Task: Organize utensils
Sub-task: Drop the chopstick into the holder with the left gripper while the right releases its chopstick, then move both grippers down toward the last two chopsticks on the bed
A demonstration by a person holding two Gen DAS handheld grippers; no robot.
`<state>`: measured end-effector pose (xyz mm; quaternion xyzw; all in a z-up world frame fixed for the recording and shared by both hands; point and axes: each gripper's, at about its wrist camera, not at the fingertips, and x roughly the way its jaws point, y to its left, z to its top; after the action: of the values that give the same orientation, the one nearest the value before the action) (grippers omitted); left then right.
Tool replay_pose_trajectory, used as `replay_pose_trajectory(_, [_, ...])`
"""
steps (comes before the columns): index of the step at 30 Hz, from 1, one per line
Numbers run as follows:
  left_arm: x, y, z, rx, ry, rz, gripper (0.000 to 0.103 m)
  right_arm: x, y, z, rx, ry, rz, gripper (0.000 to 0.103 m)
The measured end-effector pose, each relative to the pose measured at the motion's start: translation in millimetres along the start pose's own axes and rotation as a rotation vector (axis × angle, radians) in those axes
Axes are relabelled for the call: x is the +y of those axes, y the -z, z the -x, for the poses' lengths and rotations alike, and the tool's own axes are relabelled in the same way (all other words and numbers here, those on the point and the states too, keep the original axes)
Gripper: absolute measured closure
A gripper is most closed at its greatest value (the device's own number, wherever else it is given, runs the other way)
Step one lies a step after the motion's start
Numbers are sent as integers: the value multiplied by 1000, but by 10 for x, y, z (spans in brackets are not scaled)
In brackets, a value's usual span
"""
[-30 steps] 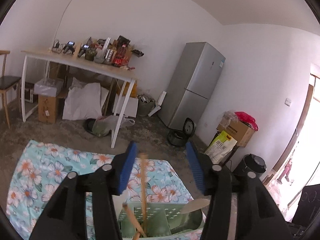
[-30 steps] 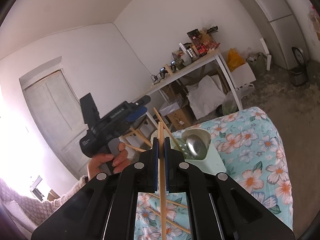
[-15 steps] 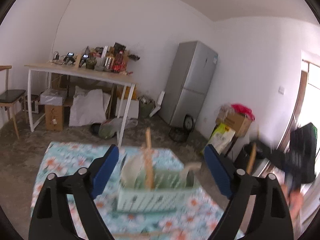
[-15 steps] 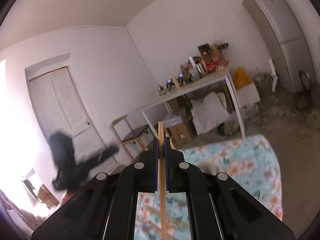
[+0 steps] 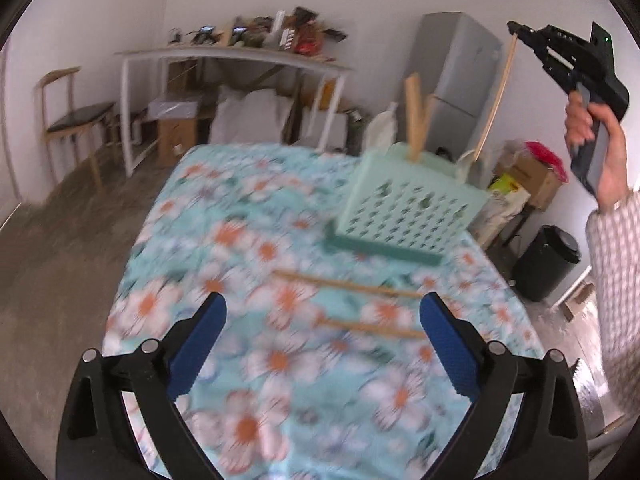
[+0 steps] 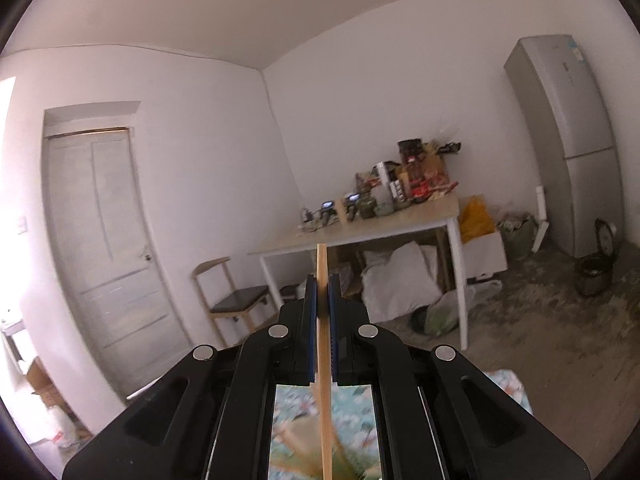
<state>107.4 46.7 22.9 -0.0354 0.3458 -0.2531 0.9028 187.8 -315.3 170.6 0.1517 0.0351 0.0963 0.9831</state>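
Item one: my left gripper (image 5: 322, 338), jaws spread wide and just been opening, nothing between the blue pads (image 5: 196, 344). It hangs over the floral tablecloth (image 5: 248, 264), on the near side of the green holder (image 5: 412, 208).

Item two: green holder, pale, perforated, standing on a darker green tray (image 5: 384, 249) on the cloth. Two wooden chopsticks (image 5: 416, 120) and a pale spoon (image 5: 378, 130) stand up out of it.

Item three: two loose chopsticks (image 5: 348, 285) lying flat on the cloth, just in front of the holder's tray, between it and my open jaws. The nearer one (image 5: 372, 327) lies close to my right-hand pad; contact I cannot tell through the blur.

Item four: my right gripper (image 6: 322, 284), clamped tight on a single chopstick (image 6: 323, 340) running lengthwise between the pads, its tip poking past them. From the left camera it is raised above and to the right of the holder, in my hand (image 5: 600, 152), with the stick (image 5: 496, 96) slanting down toward the holder's far corner.
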Motion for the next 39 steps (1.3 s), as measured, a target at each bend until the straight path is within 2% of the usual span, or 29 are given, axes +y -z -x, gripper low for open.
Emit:
replay_pose_trajectory(4, [194, 35, 106, -13, -41, 46, 8, -53, 89, -202, 11, 47, 0, 99])
replay_pose_trajectory(8, [287, 5, 188, -38, -60, 65, 7, -116, 344, -401, 40, 75, -2, 99])
replay_pose_trajectory(10, [316, -1, 190, -43, -62, 72, 7, -136, 528, -527, 102, 94, 17, 99])
replay_pose_trajectory(13, [336, -2, 183, -37, -54, 78, 7, -171, 709, -541, 169, 82, 2, 95])
replay_pose_trajectory(14, [341, 4, 179, -35, -52, 77, 7, -160, 714, -524, 173, 82, 3, 86])
replay_pose_trajectory(15, [344, 9, 172, -32, -49, 75, 7, -159, 716, -473, 173, 86, 3, 80])
replay_pose_trajectory(16, [338, 8, 157, -30, -46, 73, 7, -149, 693, -412, 159, 89, 1, 68])
replay_pose_trajectory(17, [339, 9, 142, -28, -42, 72, 7, -142, 671, -351, 147, 90, -3, 64])
replay_pose_trajectory(23, [299, -3, 27, -12, -3, 83, 6, -70, 480, 189, 71, 91, -41, 53])
replay_pose_trajectory(28, [229, 2, -91, 17, 18, 80, 6, 94, 599, 627, 84, 75, -24, 45])
replay_pose_trajectory(33, [136, 10, -199, 44, 12, 71, 6, 205, 1035, 857, 219, 77, -17, 40])
replay_pose_trajectory(39, [39, 78, -335, 77, 4, 81, 6, 251, 1869, 932, 451, 141, -52, 39])
